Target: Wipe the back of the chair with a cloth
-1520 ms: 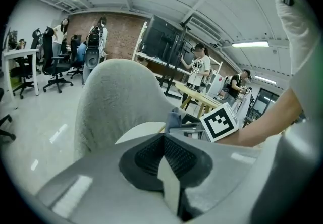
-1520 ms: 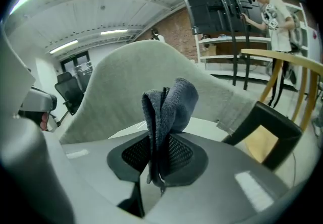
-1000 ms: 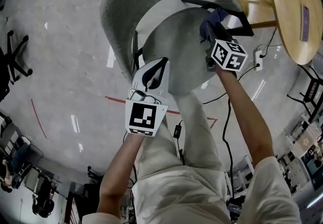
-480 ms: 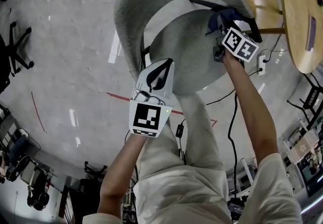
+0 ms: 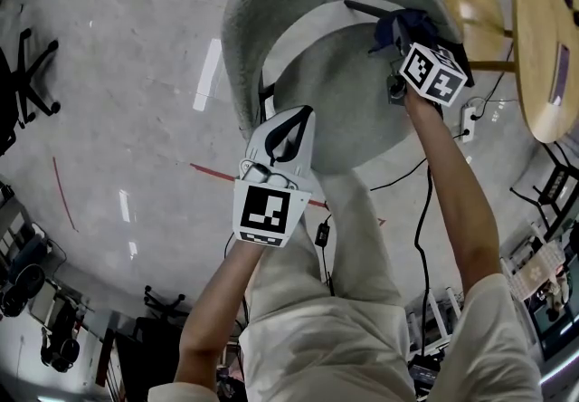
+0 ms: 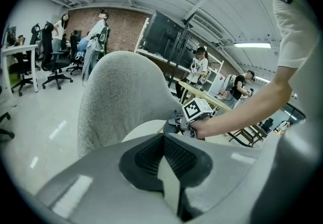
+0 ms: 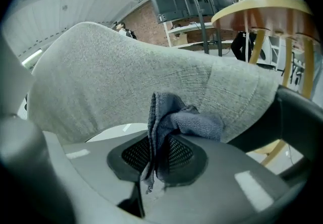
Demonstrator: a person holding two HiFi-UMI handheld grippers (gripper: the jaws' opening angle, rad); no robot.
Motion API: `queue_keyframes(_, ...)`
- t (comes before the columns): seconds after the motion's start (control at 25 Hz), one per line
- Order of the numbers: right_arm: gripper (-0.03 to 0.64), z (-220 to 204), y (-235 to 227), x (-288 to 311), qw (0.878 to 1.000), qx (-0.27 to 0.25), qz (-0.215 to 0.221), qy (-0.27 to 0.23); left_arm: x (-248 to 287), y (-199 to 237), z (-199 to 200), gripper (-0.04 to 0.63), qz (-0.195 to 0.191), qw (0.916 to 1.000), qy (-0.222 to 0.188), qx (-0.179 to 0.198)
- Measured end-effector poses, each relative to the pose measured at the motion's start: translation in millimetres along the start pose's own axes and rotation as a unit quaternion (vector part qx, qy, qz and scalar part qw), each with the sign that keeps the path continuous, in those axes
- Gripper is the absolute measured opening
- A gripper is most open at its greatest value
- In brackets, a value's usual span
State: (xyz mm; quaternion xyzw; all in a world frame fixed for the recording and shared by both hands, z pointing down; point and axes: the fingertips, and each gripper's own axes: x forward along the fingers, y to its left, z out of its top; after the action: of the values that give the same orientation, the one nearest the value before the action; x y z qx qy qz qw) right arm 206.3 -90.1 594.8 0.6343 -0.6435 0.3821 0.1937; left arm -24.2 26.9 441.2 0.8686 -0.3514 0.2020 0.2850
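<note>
My right gripper is clamped on the blue-grey cloth, bunched close to the inner face of the grey chair back near its right end; my left gripper hangs by the seat, jaws together on nothing. Only a thin fold is pinched (the wad sits loose), so I judge the fuzzy fabric's drag could tug it free

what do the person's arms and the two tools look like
The left tool and right tool each have a pale grey-white shell with black ribbed pads and carry a white cube printed with black square markers. The arms are bare below short off-white sleeves.
</note>
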Motion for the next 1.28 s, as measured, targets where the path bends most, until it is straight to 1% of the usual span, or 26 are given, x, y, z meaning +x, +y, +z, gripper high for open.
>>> queue_keyframes(0.28,0.077,10,20,9,1.0,-0.025,0.015,0.003,-3,8,5,0.002,0.008,0.9999,-0.008,-0.007)
queue_keyframes(0.48,0.077,9,36,15,0.999,-0.038,0.036,0.006,-6,12,5,0.002,0.016,0.9998,-0.01,-0.011)
queue_keyframes(0.76,0.077,12,62,23,0.997,-0.044,0.056,0.007,-11,22,7,0.002,0.028,0.9994,-0.013,-0.016)
queue_keyframes(1.12,0.077,7,92,27,0.993,-0.078,0.084,0.016,-16,26,4,0.002,0.036,0.999,-0.018,-0.021)
queue_keyframes(1.28,0.077,6,109,26,0.989,-0.107,0.101,0.018,-21,28,5,0.002,0.042,0.9987,-0.02,-0.022)
